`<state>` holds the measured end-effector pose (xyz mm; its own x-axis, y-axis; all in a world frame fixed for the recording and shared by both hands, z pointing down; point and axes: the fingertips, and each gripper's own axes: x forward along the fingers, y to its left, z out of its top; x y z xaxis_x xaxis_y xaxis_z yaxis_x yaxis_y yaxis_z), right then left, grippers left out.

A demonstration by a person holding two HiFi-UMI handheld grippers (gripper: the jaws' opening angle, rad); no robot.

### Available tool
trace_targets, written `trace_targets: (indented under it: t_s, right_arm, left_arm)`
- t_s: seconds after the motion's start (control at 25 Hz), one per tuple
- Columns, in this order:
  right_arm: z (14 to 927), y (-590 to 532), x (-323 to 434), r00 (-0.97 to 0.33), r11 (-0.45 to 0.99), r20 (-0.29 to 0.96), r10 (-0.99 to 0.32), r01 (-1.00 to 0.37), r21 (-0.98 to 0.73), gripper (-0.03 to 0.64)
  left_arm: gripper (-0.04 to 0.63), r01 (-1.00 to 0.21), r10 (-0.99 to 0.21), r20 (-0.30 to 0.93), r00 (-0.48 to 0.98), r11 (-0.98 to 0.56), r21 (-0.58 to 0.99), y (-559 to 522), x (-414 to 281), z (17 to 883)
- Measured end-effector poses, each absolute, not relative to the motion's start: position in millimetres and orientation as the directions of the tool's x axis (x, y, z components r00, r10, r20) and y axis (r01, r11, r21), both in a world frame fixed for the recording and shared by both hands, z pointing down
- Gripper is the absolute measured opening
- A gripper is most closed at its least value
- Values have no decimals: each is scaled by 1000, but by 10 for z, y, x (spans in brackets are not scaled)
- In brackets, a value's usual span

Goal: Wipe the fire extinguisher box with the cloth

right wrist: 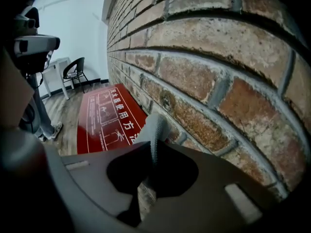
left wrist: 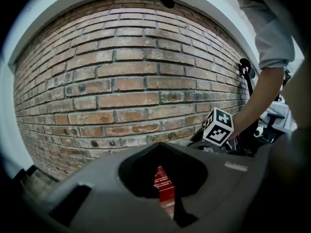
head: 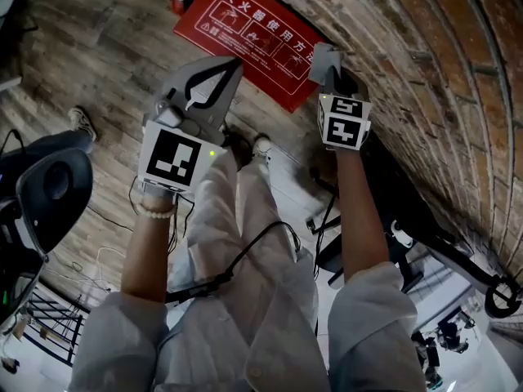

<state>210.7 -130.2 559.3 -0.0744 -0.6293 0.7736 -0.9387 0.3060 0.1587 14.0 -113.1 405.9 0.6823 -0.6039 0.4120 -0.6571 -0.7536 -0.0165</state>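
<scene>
The red box (head: pixel 249 27) sits on the wood floor (head: pixel 98 47), one side against the brick wall (head: pixel 409 47), with white instruction drawings on its upper face. The grey cloth (head: pixel 325 58) is pinched between the jaws of the right gripper (head: pixel 333 78) and sticks out past their tips, near the box's edge by the wall. I cannot tell whether it touches the box. The left gripper (head: pixel 232 65) hangs over the box's near edge, its jaws drawn together on nothing, only a thin slit between them.
</scene>
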Motion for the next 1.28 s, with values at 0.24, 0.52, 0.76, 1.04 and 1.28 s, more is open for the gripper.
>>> trace_targets:
  t_s: [0.24, 0.52, 0.76, 1.04, 1.28]
  right_arm:
    - [5230, -1373, 1804, -151, 364, 733, -664, -921, 140, 25]
    - [4996, -1573, 1152, -270, 453, 689, -672, -886, 95, 25]
    - [5028, -1751, 490, -354, 526, 679, -643, -849, 56, 25]
    - [5167, -1868, -267, -445, 612, 672, -592, -791, 15, 25]
    - [5320, -1943, -814, -499, 661, 674, -545, -750, -20, 25]
  left_arm:
    - [-3, -683, -633, 399, 664, -730, -20, -1163, -70, 3928]
    - [-3, -727, -675, 393, 624, -686, -24, -1225, -451, 3899]
    - [-3, -763, -700, 406, 588, -646, -8, -1269, -818, 3999]
    - [-3, -799, -725, 416, 549, -601, 6, -1324, -1205, 4145]
    - [-3, -828, -738, 445, 507, -561, 12, -1375, -1537, 4305]
